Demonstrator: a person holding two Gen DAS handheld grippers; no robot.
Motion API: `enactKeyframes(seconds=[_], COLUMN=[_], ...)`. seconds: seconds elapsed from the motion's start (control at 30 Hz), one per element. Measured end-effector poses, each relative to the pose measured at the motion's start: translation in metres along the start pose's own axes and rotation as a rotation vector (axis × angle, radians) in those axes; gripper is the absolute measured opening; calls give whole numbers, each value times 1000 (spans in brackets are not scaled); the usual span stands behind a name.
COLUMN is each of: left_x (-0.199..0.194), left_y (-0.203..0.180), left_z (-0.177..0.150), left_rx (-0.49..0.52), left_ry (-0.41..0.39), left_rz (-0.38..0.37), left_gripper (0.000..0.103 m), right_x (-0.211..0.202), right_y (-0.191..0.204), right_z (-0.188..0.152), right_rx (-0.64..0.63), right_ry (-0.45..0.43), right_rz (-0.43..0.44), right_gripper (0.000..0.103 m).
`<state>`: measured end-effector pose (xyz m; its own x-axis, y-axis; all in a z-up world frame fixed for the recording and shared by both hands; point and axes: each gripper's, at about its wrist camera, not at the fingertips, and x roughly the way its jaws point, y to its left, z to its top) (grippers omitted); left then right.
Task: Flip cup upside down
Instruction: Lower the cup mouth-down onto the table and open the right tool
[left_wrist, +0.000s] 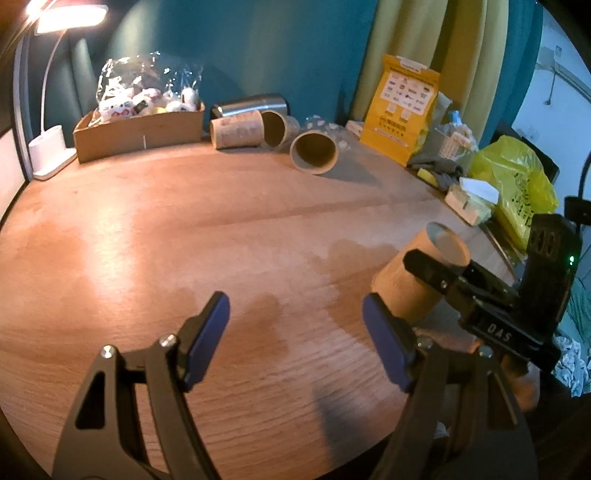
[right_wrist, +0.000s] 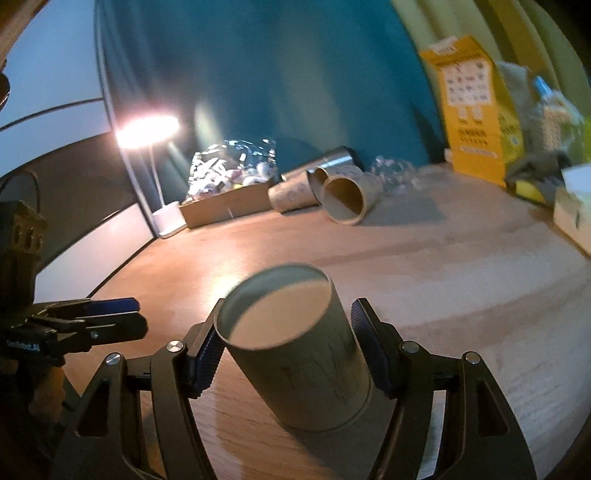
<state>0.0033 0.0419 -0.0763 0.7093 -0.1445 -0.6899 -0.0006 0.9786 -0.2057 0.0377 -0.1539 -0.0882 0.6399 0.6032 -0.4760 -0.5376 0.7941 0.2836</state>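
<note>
A brown paper cup (right_wrist: 295, 350) stands upside down on the round wooden table (right_wrist: 461, 277), rim down and base up, tilted a little. My right gripper (right_wrist: 288, 350) has a finger on each side of it; the left pad touches the cup and a small gap shows at the right pad. In the left wrist view the same cup (left_wrist: 417, 280) sits at the right with the right gripper (left_wrist: 439, 277) around it. My left gripper (left_wrist: 295, 339) is open and empty over the table, left of the cup.
Several paper cups (left_wrist: 314, 151) lie on their sides at the back beside a steel tumbler (left_wrist: 255, 105). A cardboard box of wrapped items (left_wrist: 140, 129), a white lamp base (left_wrist: 46, 155), a yellow bag (left_wrist: 402, 107) and yellow plastic bag (left_wrist: 517, 188) line the table's far edge.
</note>
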Motion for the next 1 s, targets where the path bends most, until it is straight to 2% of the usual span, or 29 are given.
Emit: enactKeyframes(seconds=[0.17,0.23,0.37,0.63,0.87,1.0], left_x=[-3,-6,-15,-53,-94,-112], left_y=[0,-1,-3,-15,-29,-34], left_z=[1,2,2,-1,-9,-17], left_rx=[-6,-2,7,8,-3,-45], left_ry=[-11,-23,-46,-133,-218,-250], left_rz=[7,12,23,35,30,31], left_gripper=[76,76,76,76,76,76], right_x=[1,-4,-19,-63,-103,-116], right_y=[-3,-1,9,40,58,62], right_z=[-2,0,6,27,34,31], right_rx=[8,4,-18,-100,-95,-70], right_ry=[2,1,-11,-26,-35,-11], right_rz=[-1,1,-15,-143,-242,-281], right_gripper=[70,79,81,83,83,83])
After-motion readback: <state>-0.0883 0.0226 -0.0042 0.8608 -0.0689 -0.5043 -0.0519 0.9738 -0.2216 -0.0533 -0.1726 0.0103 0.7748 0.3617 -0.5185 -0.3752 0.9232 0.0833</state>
